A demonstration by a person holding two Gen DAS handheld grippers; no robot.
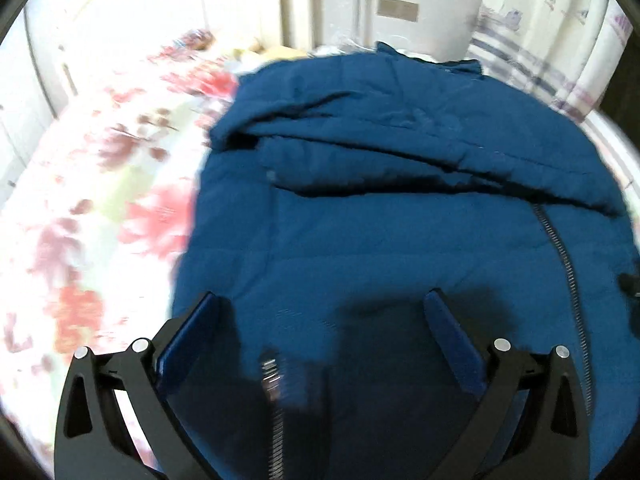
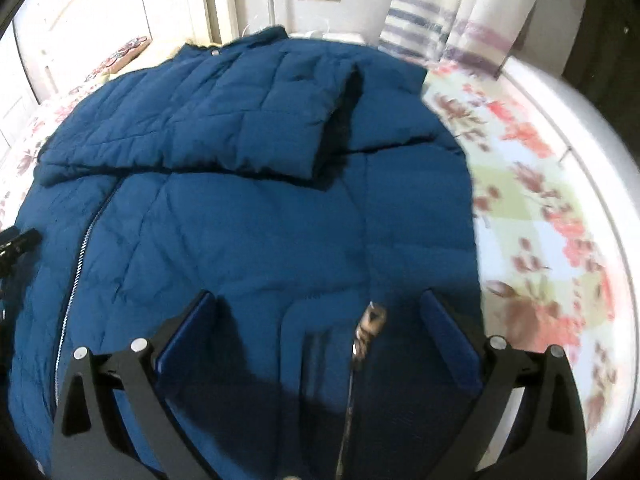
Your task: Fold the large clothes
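Bedroom, white walls, striped curtain (image 2: 416, 20) at the far side. Floral bedspread (image 2: 532, 184) covers the bed; blue quilted jacket (image 2: 256, 216) lies spread across it, filling most of both views.

Left claw (image 1: 326, 322): open wide, nothing between the pads, hovering over the near left part of the jacket, a zip pull just under it. Right claw (image 2: 318, 320): also open wide and empty, over the near right part, another zip pull between its fingers.

Jacket: puffy, stitched in squares, dark blue. Both sleeves (image 2: 180, 128) appear already folded in across the chest. Long front zip (image 1: 568, 280) runs toward the near edge. Collar at the far end.

Step in hand, by my reading: take the near hem, fold it toward the collar. To do it well, pinch the hem at both corners evenly, catch all layers, avoid clamping on the zip pulls, lift together so padding does not slump.
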